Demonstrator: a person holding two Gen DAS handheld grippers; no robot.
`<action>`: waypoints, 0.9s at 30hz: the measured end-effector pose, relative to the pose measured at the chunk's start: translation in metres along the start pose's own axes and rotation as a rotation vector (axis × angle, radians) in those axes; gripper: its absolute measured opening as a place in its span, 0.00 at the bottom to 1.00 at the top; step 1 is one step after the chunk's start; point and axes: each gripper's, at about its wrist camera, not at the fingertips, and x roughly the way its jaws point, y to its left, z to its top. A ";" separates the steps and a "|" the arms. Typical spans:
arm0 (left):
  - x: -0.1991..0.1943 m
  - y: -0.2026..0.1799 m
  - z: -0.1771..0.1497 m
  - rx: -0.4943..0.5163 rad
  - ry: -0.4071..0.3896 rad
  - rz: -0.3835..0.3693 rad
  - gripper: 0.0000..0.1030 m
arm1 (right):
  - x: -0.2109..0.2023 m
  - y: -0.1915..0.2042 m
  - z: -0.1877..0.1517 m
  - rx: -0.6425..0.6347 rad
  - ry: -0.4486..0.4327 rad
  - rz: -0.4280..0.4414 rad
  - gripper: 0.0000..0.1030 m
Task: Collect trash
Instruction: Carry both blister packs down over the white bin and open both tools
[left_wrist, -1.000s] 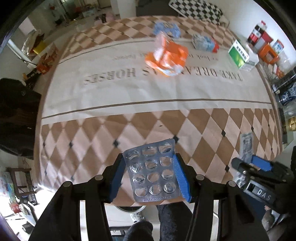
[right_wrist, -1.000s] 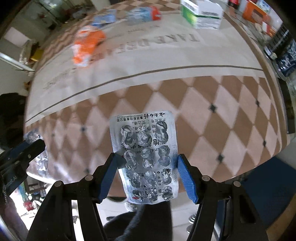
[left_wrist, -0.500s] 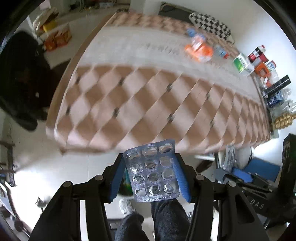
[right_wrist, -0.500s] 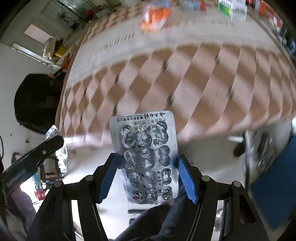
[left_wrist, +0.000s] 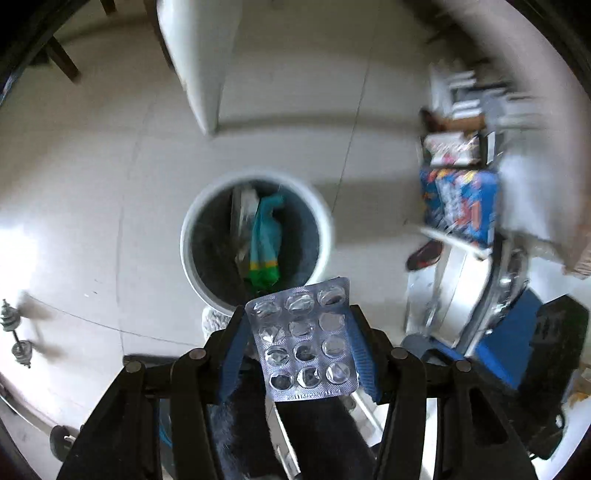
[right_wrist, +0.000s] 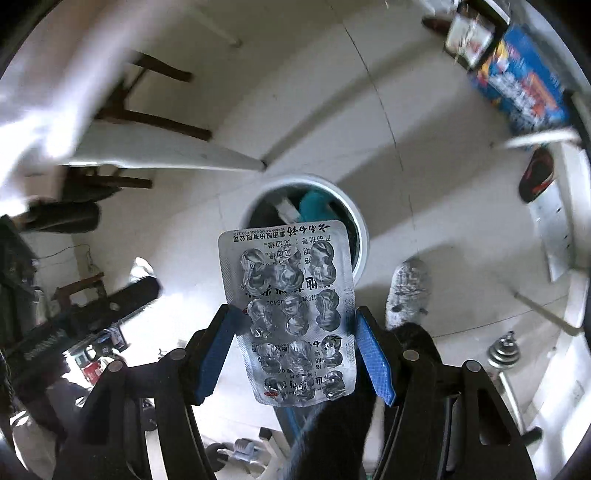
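Observation:
My left gripper (left_wrist: 297, 321) is shut on an empty silver blister pack (left_wrist: 304, 338), held above the floor just short of a round white trash bin (left_wrist: 192, 225) with green and teal wrappers inside. My right gripper (right_wrist: 295, 321) is shut on a second, longer empty blister pack (right_wrist: 291, 306) with printed foil, held above the same trash bin (right_wrist: 360, 221). The left gripper (right_wrist: 110, 306) shows at the left of the right wrist view.
White tiled floor all around the bin. A white table leg (left_wrist: 201, 62) stands beyond it. A blue printed box (left_wrist: 461, 210) and a shoe (left_wrist: 424, 254) lie to the right. Small dumbbells (left_wrist: 16, 332) lie at the left. My grey slipper (right_wrist: 408, 291) is near the bin.
Both grippers have swung away from the checkered table down toward the floor. The trash bin has come into view below them. Both blister packs stay gripped.

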 end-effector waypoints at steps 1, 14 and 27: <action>0.024 0.011 0.006 -0.007 0.020 0.001 0.48 | 0.020 -0.005 0.005 -0.003 0.009 -0.003 0.65; 0.097 0.075 0.004 -0.030 -0.045 0.151 0.99 | 0.157 -0.034 0.036 -0.102 0.070 -0.012 0.98; -0.011 0.019 -0.061 0.083 -0.215 0.303 0.99 | 0.044 0.000 -0.021 -0.242 -0.037 -0.232 0.98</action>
